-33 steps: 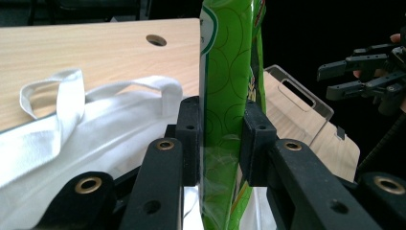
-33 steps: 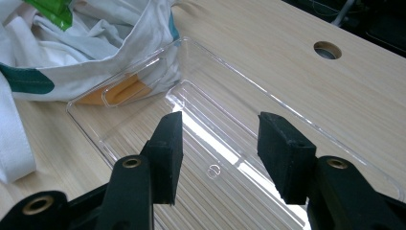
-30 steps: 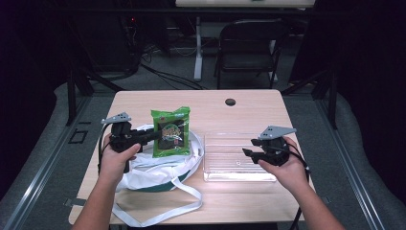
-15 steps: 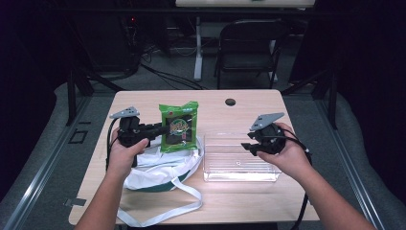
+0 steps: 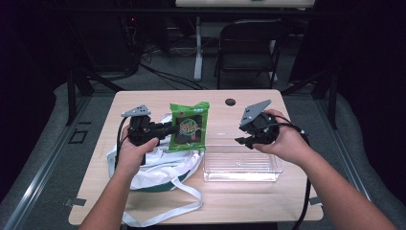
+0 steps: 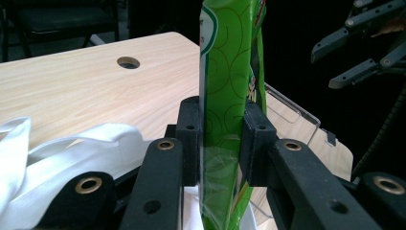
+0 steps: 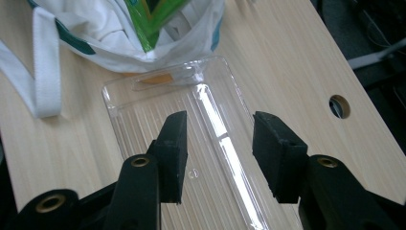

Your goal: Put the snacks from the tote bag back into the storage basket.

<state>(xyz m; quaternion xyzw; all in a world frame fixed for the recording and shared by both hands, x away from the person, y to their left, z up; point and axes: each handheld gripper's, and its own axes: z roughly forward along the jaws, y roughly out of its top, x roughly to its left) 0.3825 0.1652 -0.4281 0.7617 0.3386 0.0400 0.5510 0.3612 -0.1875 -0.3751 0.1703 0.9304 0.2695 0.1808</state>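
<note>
Left gripper (image 5: 165, 129), centre left of the high view: clamped on the green printed foil snack packet (image 5: 189, 127), pads pressing both faces of its lower part, as confirmed in the left gripper view (image 6: 225, 143). Packet held upright, clear of the tabletop, above the crumpled white cloth bag with green trim (image 5: 158, 165), at upper centre of the high view. Right gripper (image 5: 244, 140), centre right: jaws spread with nothing between them, having just narrowed a little; hovering over the left end of the clear ribbed plastic tray (image 5: 242, 165). Same tray seen below the parted jaws in the right gripper view (image 7: 210, 143), resting on the light wooden table (image 5: 268, 201) just beside the bag. Bag's white strap trailing toward the lower edge of the table. Round cable hole (image 5: 230, 102) in the tabletop near its far edge.
</note>
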